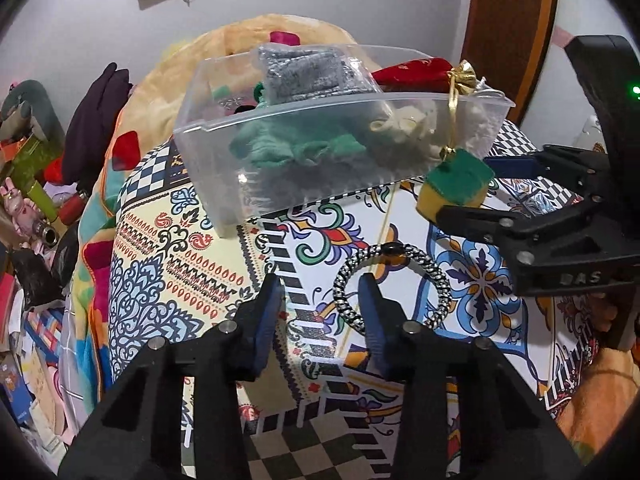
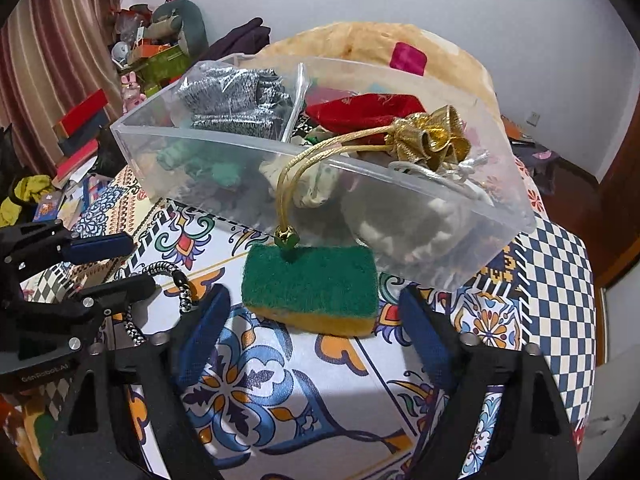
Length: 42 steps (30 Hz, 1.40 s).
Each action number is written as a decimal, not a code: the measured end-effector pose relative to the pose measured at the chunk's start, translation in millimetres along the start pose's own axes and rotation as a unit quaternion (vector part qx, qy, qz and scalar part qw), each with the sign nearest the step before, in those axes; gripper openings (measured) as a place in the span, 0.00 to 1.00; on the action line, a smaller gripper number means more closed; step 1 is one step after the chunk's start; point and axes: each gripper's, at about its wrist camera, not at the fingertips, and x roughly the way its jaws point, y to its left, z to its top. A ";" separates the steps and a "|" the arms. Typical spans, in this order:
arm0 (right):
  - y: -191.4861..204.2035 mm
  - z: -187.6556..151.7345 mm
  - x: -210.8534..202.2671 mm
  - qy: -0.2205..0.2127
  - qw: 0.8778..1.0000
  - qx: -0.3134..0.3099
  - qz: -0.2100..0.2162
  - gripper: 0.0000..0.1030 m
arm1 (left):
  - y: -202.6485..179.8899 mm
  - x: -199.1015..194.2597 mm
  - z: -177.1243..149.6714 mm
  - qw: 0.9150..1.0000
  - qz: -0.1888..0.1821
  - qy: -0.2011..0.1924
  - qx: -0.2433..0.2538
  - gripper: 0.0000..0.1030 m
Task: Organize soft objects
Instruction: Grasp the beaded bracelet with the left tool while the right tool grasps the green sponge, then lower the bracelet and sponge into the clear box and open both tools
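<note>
A clear plastic bin [image 1: 224,200] [image 2: 132,148] stands on the patterned cloth, filled with soft items: a grey knit piece [image 1: 304,72], green cloth [image 1: 288,148] and a red pouch [image 2: 360,114] with gold cords hanging over the rim. A green-and-yellow sponge [image 2: 312,288] [image 1: 456,184] lies in front of the bin. My right gripper [image 2: 316,312] is open, its jaws on either side of the sponge. A black-and-white braided ring [image 1: 392,284] [image 2: 176,284] lies on the cloth. My left gripper [image 1: 322,300] is open, its right finger inside the ring.
A patterned tablecloth [image 2: 280,400] covers the table. An orange blanket [image 1: 168,92] is piled behind the bin. Clutter of boxes and toys [image 1: 28,184] lies at the left. A wooden door [image 1: 512,20] stands at the right.
</note>
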 end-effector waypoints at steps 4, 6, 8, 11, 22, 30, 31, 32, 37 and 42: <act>-0.8 -2.9 -0.2 0.003 1.000 -0.004 0.003 0.57 | -3.1 -0.7 -0.4 1.000 0.001 -0.002 0.005 0.24; -0.1 -4.8 -4.9 -0.002 1.000 -0.004 0.006 0.56 | -5.3 -1.5 -0.9 1.000 -0.002 -0.003 0.008 0.15; 2.9 -6.0 -7.9 -0.006 1.000 -0.007 0.008 0.55 | -4.9 -2.6 -1.7 1.000 -0.005 -0.004 0.012 0.09; 3.2 -9.8 -17.5 -0.014 1.000 -0.010 0.012 0.55 | -5.9 -5.5 -4.3 1.000 -0.010 -0.004 0.013 0.06; 6.8 -12.0 -55.3 -0.057 0.998 -0.010 0.030 0.55 | 1.3 -41.9 0.4 0.999 -0.013 -0.049 -0.015 0.05; 5.3 -0.1 -88.7 -0.112 0.993 -0.003 0.027 0.55 | 1.5 -75.4 28.8 0.993 -0.020 -0.111 -0.025 0.05; 5.9 1.2 -92.1 -0.118 0.993 -0.001 0.024 0.55 | 1.7 -79.2 33.2 0.992 -0.020 -0.119 -0.025 0.05; 5.2 3.0 -94.8 -0.124 0.992 0.000 0.022 0.55 | 1.0 -84.0 38.6 0.991 -0.020 -0.129 -0.025 0.05; -5.1 18.1 -108.6 -0.157 0.987 0.016 0.009 0.55 | 1.2 -94.2 64.1 0.986 -0.013 -0.164 -0.022 0.05; -13.8 35.3 -111.7 -0.179 0.984 0.021 -0.001 0.55 | 6.0 -91.6 87.4 0.984 -0.001 -0.178 -0.022 0.05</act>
